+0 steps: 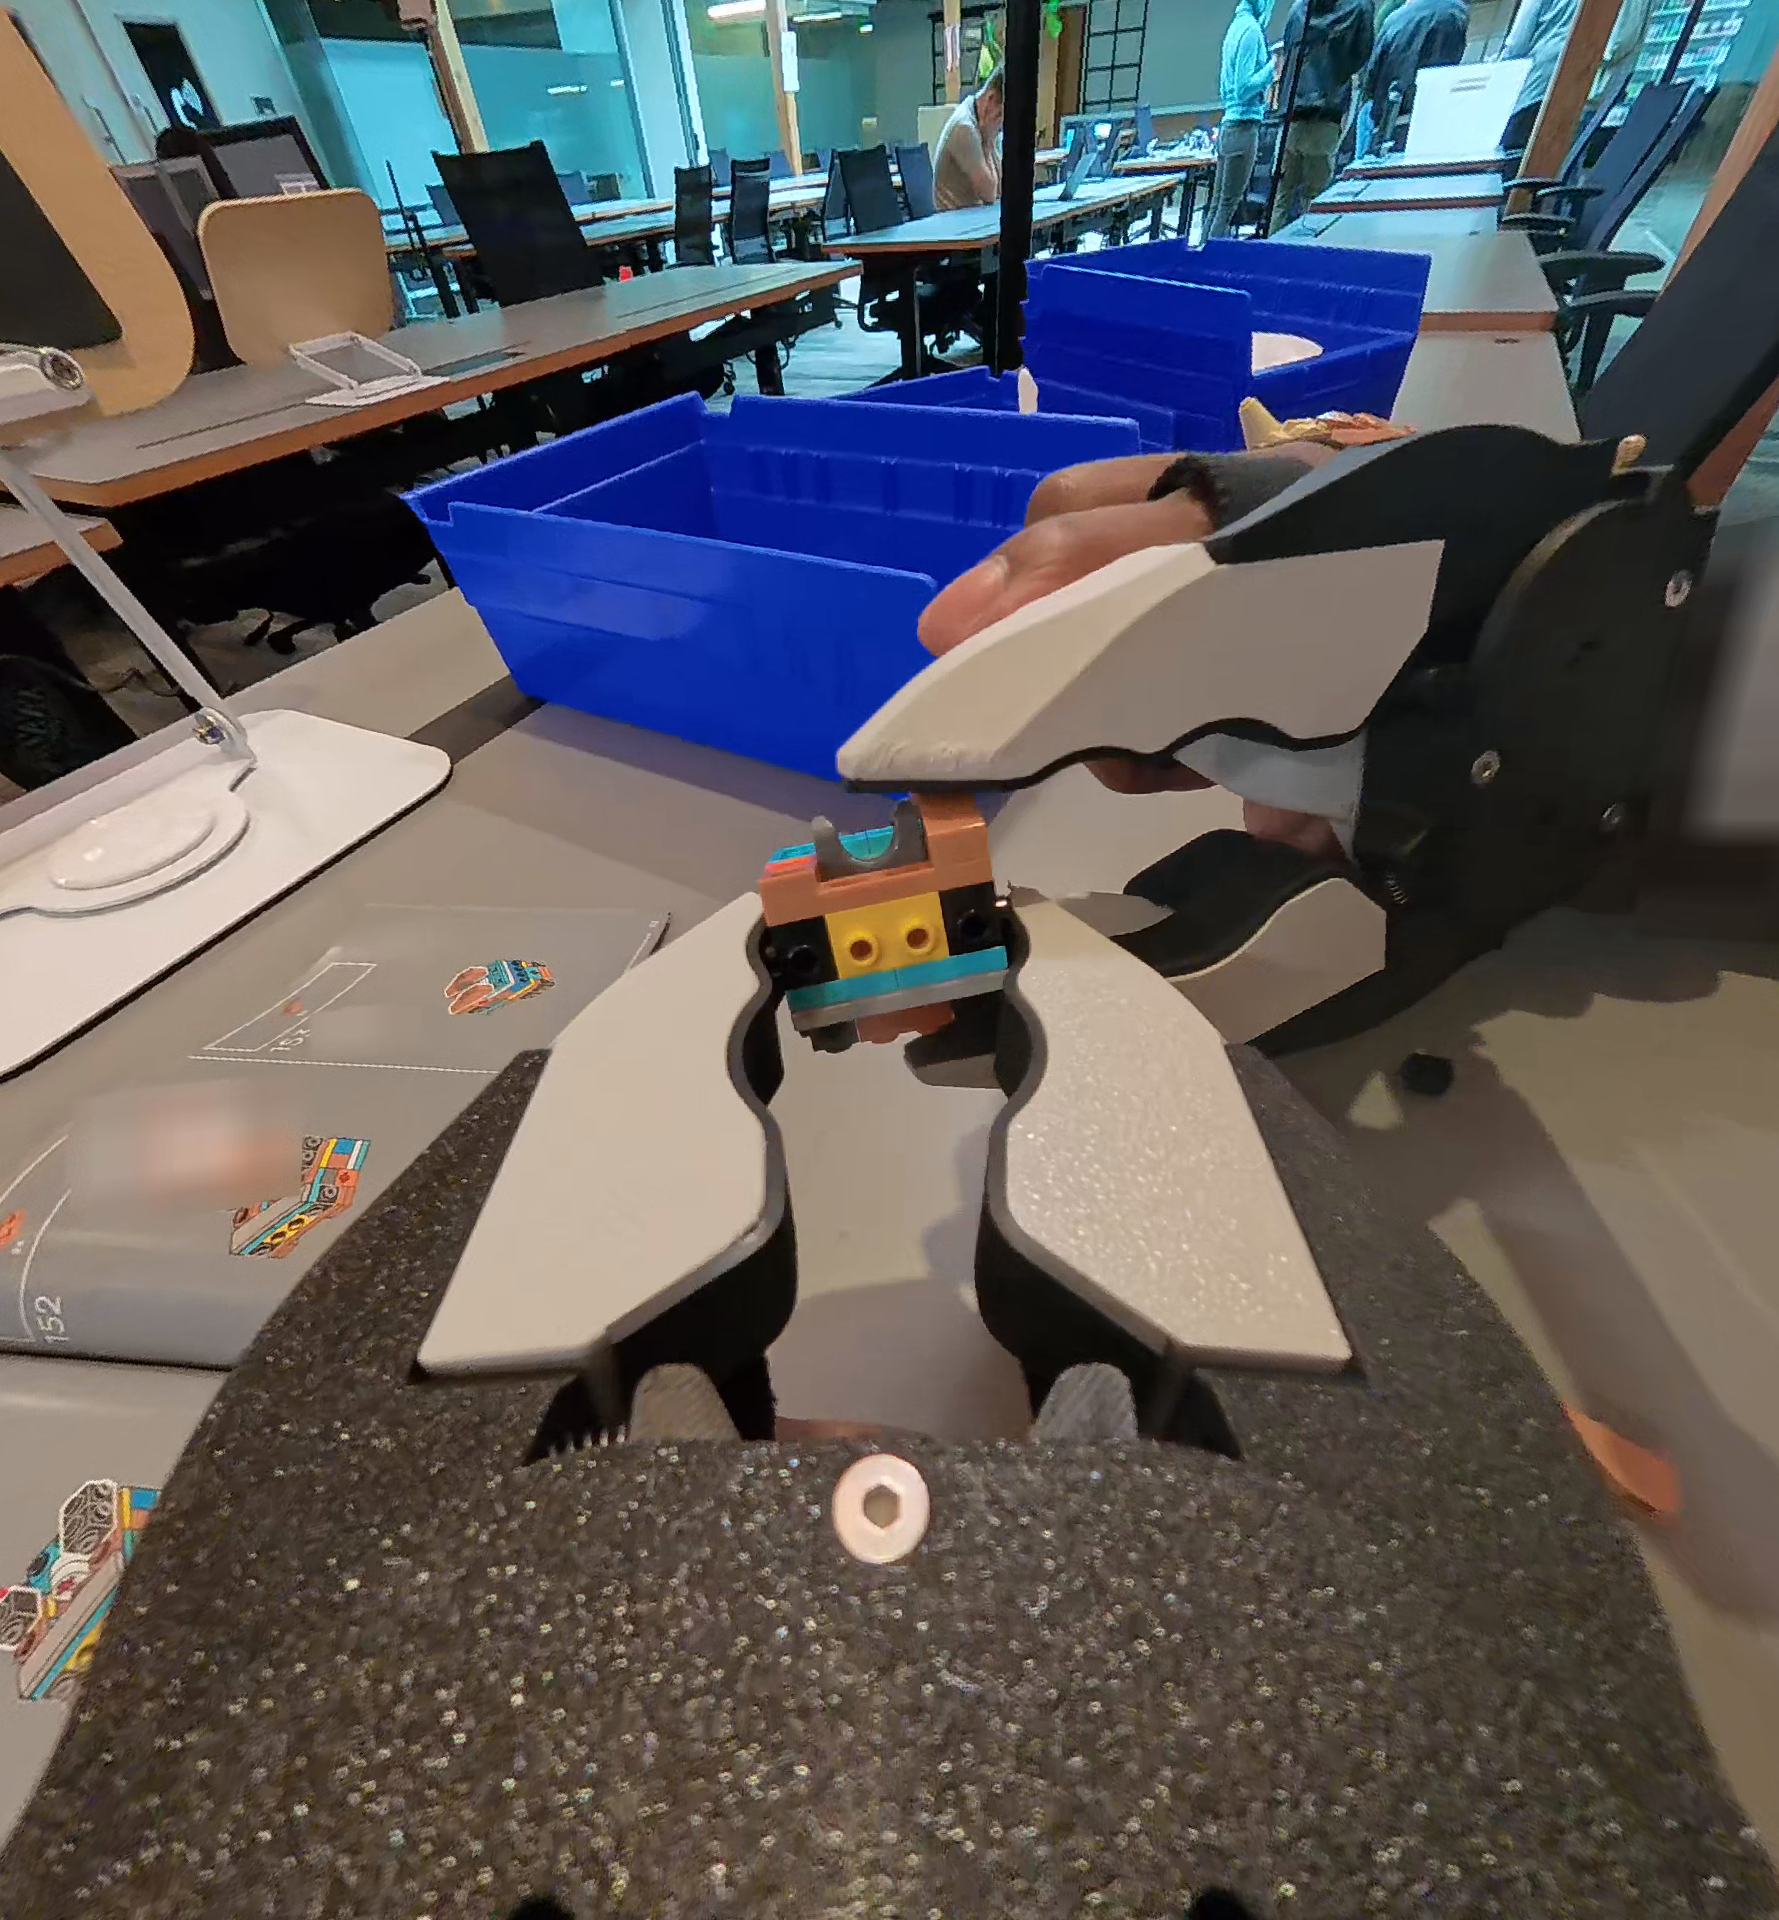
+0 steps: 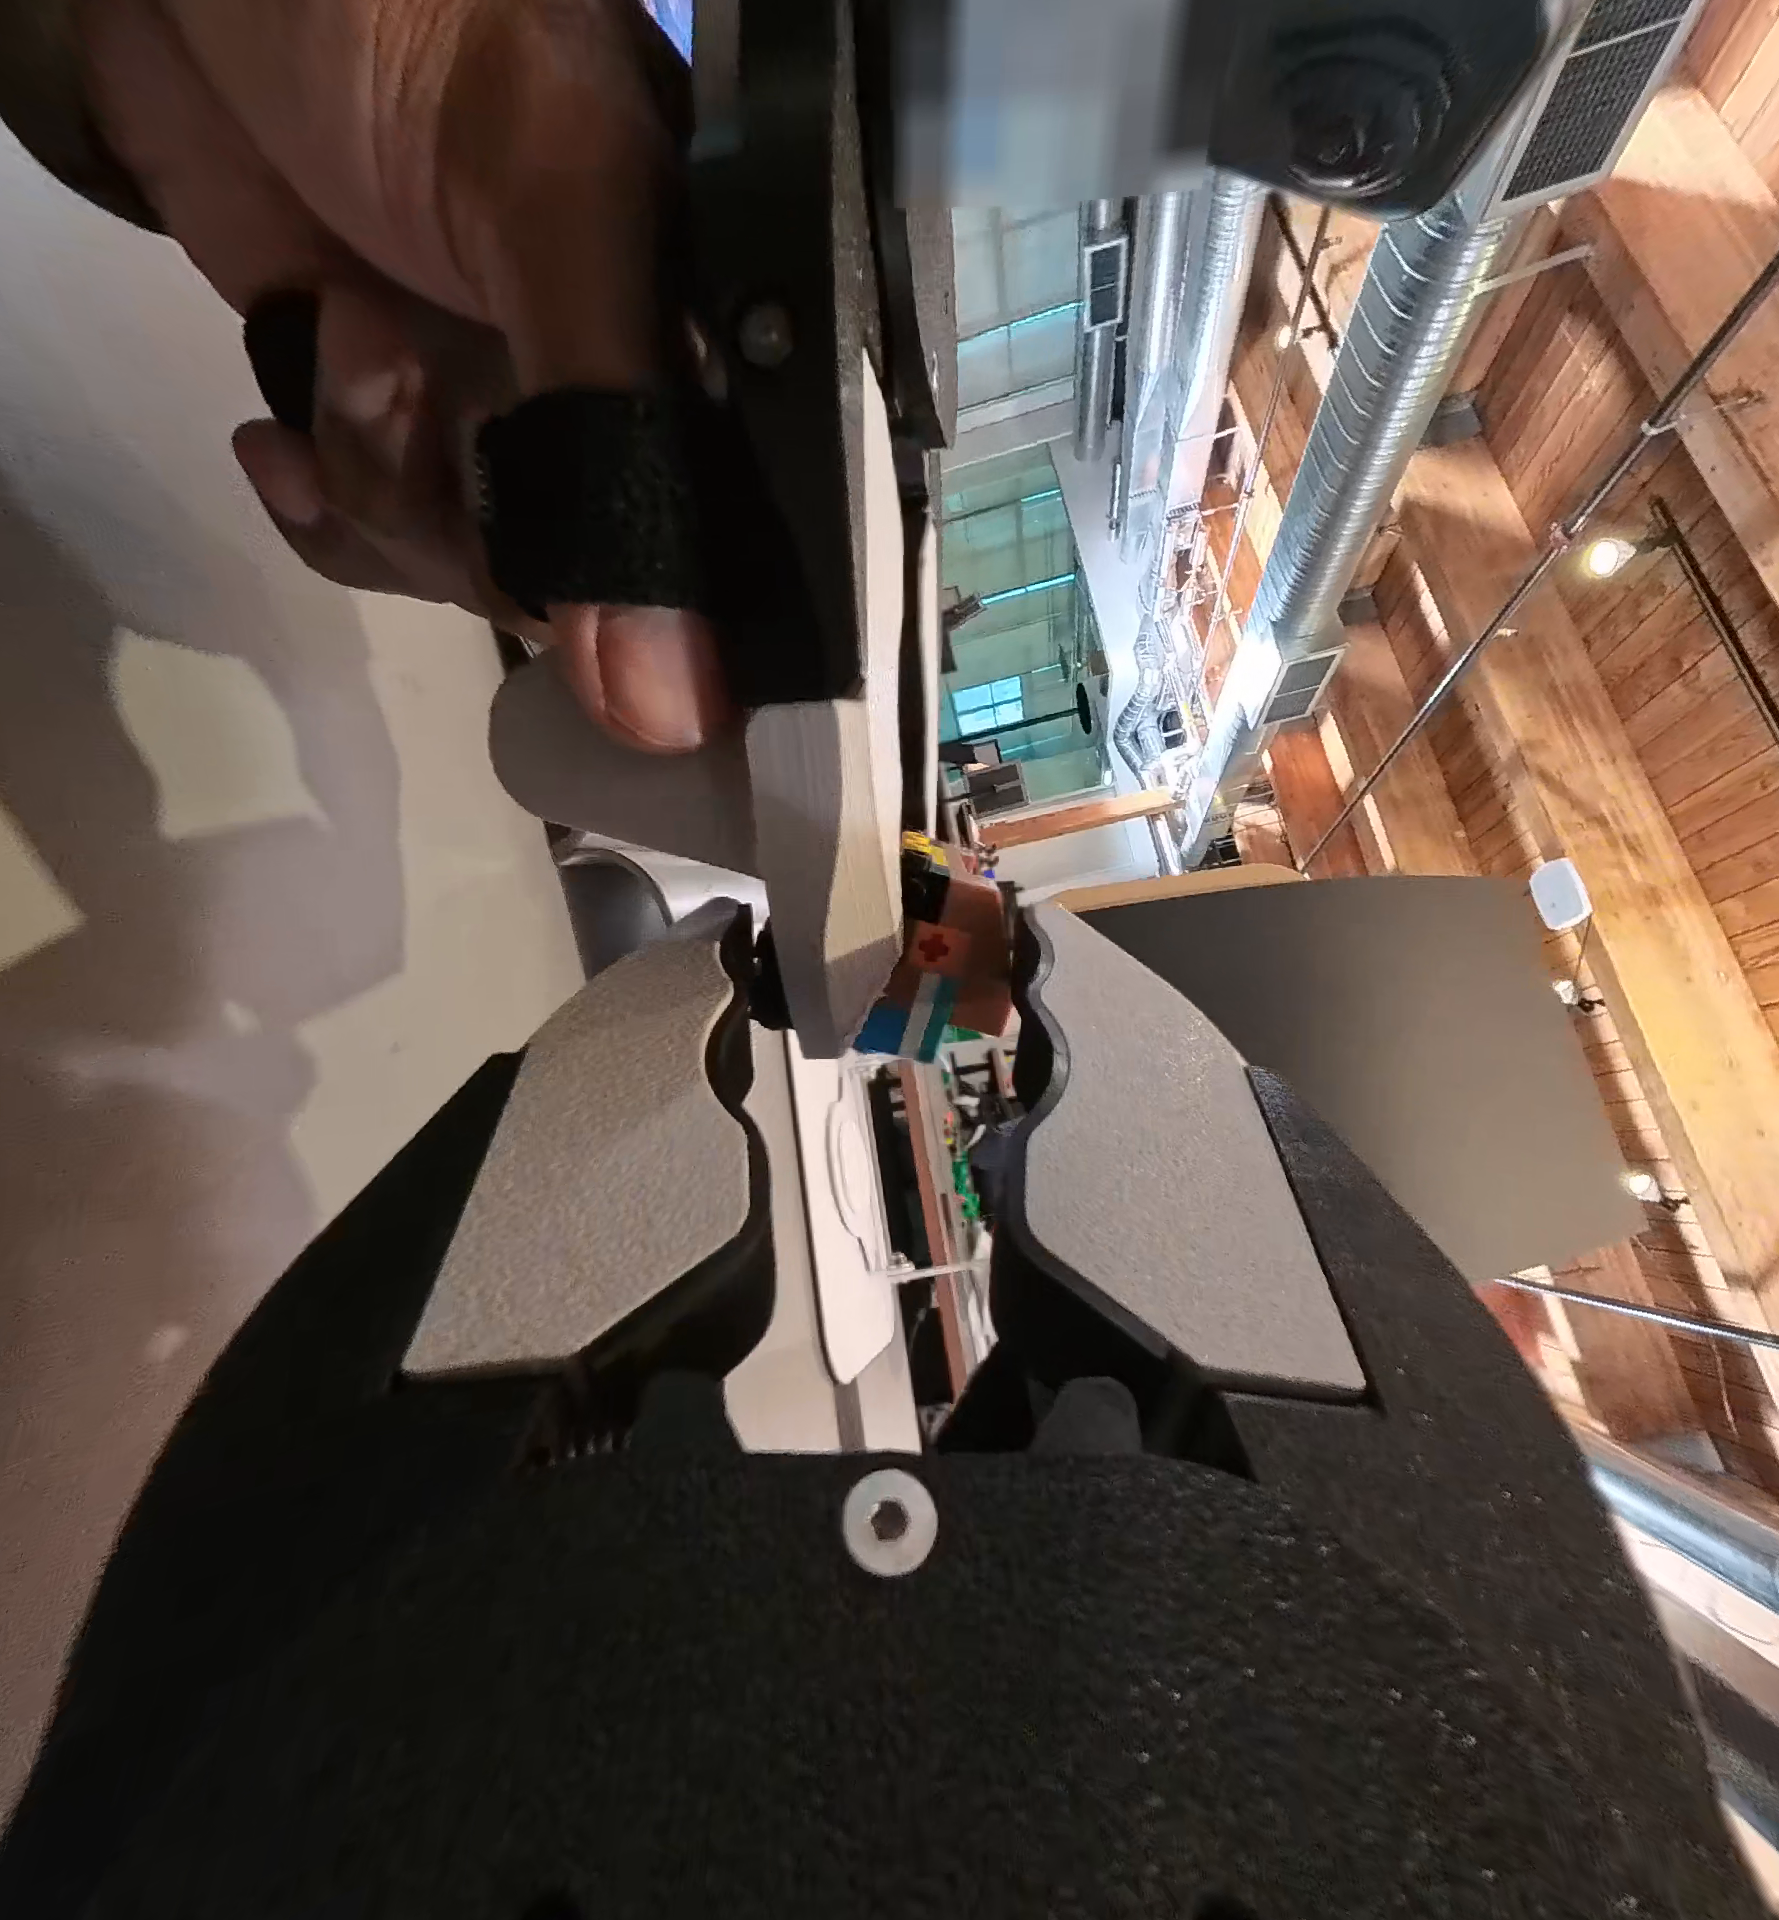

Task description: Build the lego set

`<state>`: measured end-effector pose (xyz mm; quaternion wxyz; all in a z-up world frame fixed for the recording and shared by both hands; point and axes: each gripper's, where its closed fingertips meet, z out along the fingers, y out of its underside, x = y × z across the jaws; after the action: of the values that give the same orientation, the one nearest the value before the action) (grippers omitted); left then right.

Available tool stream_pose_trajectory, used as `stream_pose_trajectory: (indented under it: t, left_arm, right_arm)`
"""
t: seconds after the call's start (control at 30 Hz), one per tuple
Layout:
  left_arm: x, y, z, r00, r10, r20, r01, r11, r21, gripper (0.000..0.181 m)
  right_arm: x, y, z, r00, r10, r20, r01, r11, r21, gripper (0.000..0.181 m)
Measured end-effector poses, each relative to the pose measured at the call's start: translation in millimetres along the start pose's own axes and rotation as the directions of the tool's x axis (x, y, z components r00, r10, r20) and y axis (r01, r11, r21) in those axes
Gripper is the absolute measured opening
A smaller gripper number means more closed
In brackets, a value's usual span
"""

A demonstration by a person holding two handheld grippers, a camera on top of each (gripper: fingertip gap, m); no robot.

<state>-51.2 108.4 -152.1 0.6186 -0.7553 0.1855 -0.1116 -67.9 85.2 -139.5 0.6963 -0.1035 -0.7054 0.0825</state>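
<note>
A small lego assembly (image 1: 885, 935) of brown, yellow, black and teal bricks is clamped sideways between the fingertips of my left gripper (image 1: 885, 961), held above the grey table (image 1: 1591, 1195). My right gripper (image 1: 989, 842) reaches in from the right. Its upper finger rests on the brown brick on top and its lower finger sits against the right side, by my left gripper's right finger. In the right wrist view, my right gripper (image 2: 890, 951) closes around the assembly (image 2: 952, 956) together with one grey finger (image 2: 833, 935) of the left gripper.
Blue bins (image 1: 719, 582) stand behind the grippers. An open instruction booklet (image 1: 272, 1091) lies at the left beside a white stand base (image 1: 241, 821). A small black piece (image 1: 1425, 1072) and a brown piece (image 1: 1623, 1475) lie on the table at the right. My left and right fingertips are right by each other.
</note>
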Motion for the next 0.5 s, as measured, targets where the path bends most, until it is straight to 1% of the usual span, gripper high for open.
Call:
stream_pose_trajectory:
  t: [0.1, 0.2, 0.33, 0.4, 0.5]
  left_arm:
    - [-0.4, 3.2, 0.6, 1.000, -0.016, -0.006, 0.016, 1.000, -0.017, 0.039]
    - [-2.2, 6.8, 2.1, 1.000, -0.023, -0.001, 0.023, 1.000, -0.020, 0.039]
    - [-5.5, 6.9, 3.9, 0.998, -0.054, -0.023, 0.055, 0.998, 0.040, 0.039]
    - [-8.1, 6.5, 3.8, 0.994, -0.104, -0.040, 0.107, 0.991, 0.084, 0.039]
    - [-8.3, 4.0, 2.5, 0.987, -0.135, -0.089, 0.147, 0.978, 0.148, 0.039]
  right_arm:
    - [-2.6, 0.7, 0.4, 0.999, 0.022, 0.023, -0.022, 1.000, 0.000, 0.046]
    - [-6.2, 3.1, 1.9, 0.999, 0.013, 0.040, -0.012, 1.000, -0.017, 0.046]
    - [-6.4, 7.2, 4.8, 0.999, 0.034, 0.041, -0.032, 0.998, -0.053, 0.048]
    - [-4.6, 9.5, 4.7, 0.998, 0.051, 0.039, -0.048, 0.997, -0.068, 0.050]
    - [0.6, 13.0, -0.2, 0.992, 0.113, 0.048, -0.109, 0.991, -0.073, 0.055]
